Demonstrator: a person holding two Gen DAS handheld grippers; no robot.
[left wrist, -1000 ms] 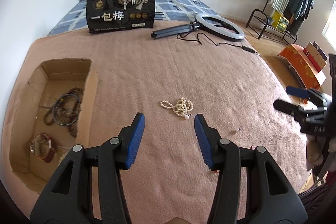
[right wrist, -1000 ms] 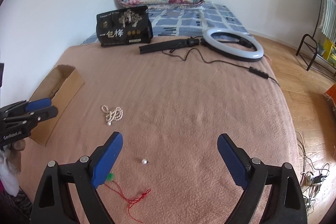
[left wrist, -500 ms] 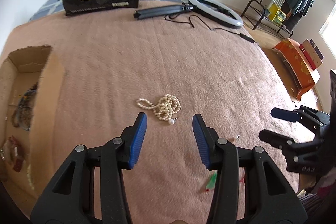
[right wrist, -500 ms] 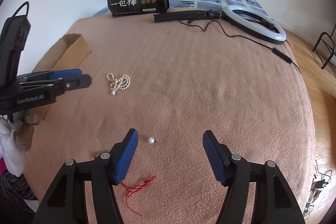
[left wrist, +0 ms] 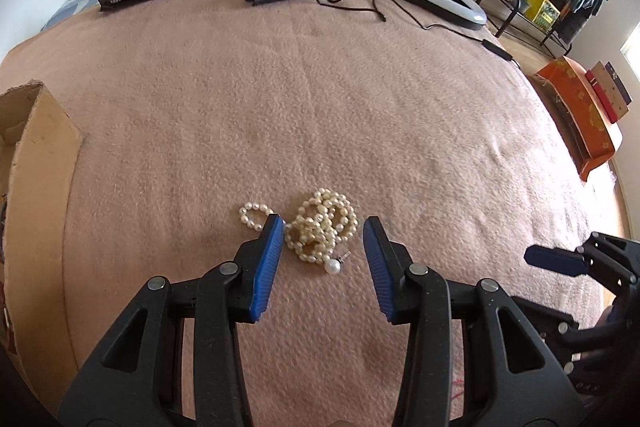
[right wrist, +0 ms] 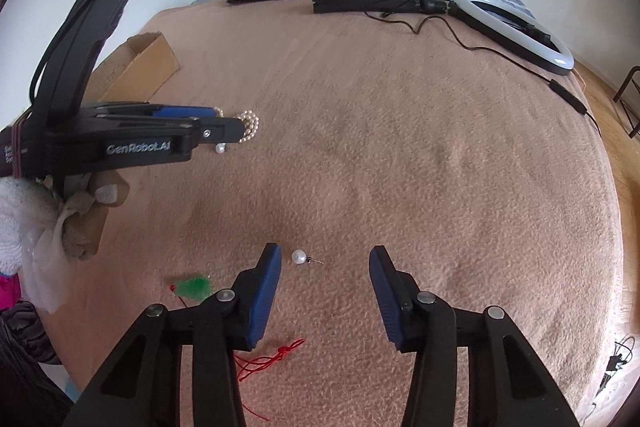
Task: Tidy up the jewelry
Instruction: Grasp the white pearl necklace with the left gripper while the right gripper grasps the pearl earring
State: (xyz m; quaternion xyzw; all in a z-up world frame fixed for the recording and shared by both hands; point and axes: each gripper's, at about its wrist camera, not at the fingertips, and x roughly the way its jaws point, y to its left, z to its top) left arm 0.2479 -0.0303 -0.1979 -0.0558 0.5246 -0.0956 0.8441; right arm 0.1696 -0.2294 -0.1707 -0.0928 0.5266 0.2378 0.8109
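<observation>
Both grippers gape wide, holding nothing: the left gripper straddles the pearl necklace, the right gripper brackets a pearl earring; the green pendant at lower left also waits outside the cardboard box.

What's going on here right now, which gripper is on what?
A person is tidying jewelry on a pink blanket. The left gripper is open, its fingers straddling the heaped pearl necklace. The right gripper is open around a loose pearl earring. Nothing is gripped yet. The cardboard box sits to the left.
</observation>
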